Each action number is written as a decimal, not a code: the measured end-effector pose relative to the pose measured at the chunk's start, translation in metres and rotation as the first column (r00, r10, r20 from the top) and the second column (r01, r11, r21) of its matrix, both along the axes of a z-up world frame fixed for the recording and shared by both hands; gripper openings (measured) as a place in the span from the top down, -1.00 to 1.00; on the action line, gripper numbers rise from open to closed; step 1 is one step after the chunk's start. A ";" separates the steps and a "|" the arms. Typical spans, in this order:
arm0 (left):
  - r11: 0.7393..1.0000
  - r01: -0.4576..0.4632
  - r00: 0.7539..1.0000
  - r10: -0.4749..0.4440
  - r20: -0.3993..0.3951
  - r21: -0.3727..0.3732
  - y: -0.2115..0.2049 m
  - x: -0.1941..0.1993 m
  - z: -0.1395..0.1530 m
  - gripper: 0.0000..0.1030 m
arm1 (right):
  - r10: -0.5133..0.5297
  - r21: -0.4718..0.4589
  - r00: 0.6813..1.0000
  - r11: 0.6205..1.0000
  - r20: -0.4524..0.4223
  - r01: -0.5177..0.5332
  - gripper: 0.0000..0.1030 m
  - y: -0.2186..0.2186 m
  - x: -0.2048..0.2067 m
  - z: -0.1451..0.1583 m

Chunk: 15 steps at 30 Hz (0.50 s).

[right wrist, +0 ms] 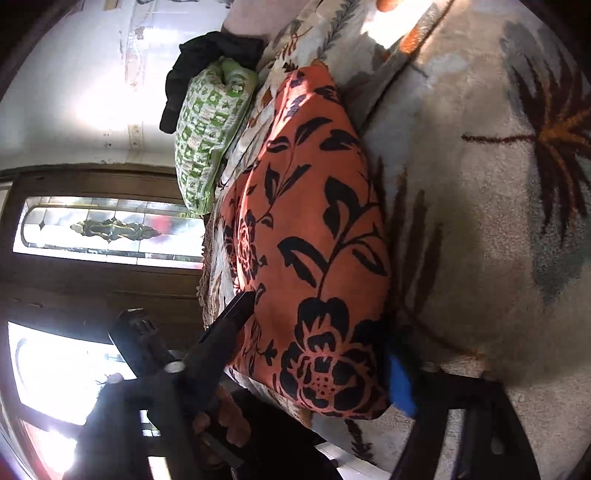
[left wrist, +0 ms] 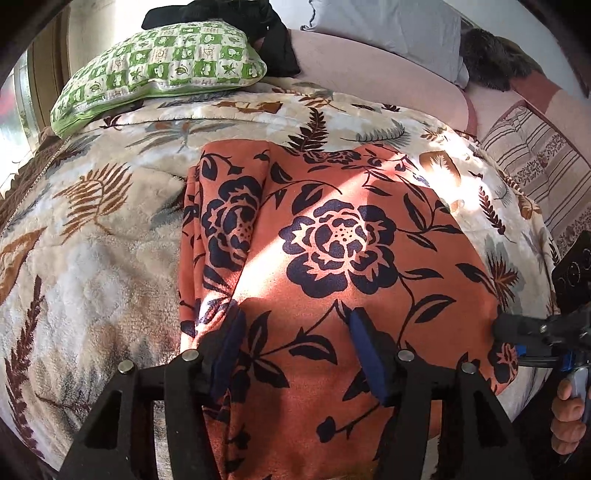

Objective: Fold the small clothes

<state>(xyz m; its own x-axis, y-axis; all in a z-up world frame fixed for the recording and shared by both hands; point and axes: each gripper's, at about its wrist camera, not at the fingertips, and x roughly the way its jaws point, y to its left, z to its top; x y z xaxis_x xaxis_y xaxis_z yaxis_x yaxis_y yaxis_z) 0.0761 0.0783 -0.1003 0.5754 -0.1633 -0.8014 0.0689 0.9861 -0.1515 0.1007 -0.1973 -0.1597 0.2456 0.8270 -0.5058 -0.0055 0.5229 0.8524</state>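
Note:
An orange garment [left wrist: 332, 236] with dark blue flowers lies flat on a cream leaf-print blanket [left wrist: 92, 236], one strip folded over along its left side. My left gripper [left wrist: 295, 332] hovers over the garment's near part. It is open, its blue pads [left wrist: 369, 354] wide apart and holding nothing. My right gripper [left wrist: 513, 343] comes in low at the garment's right edge. In the right wrist view the garment [right wrist: 314, 221] fills the space between the right gripper's [right wrist: 321, 343] fingers. A gap still shows between them, and the blue pad [right wrist: 400, 380] lies beside the hem.
A green-and-white checked pillow [left wrist: 159, 66] with a black cloth [left wrist: 221, 14] behind it lies at the bed's far left. A grey pillow [left wrist: 388, 29] and striped bedding [left wrist: 535, 158] sit far right. A hand [left wrist: 569, 417] holds the right gripper. A wooden door with glass [right wrist: 107, 229] stands beyond the bed.

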 end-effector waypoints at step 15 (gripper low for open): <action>0.999 0.014 1.000 -0.013 0.015 -0.033 0.004 -0.001 -0.002 -0.17 | -0.059 -0.081 0.991 0.994 0.120 0.069 -0.60 -0.027 0.035 0.031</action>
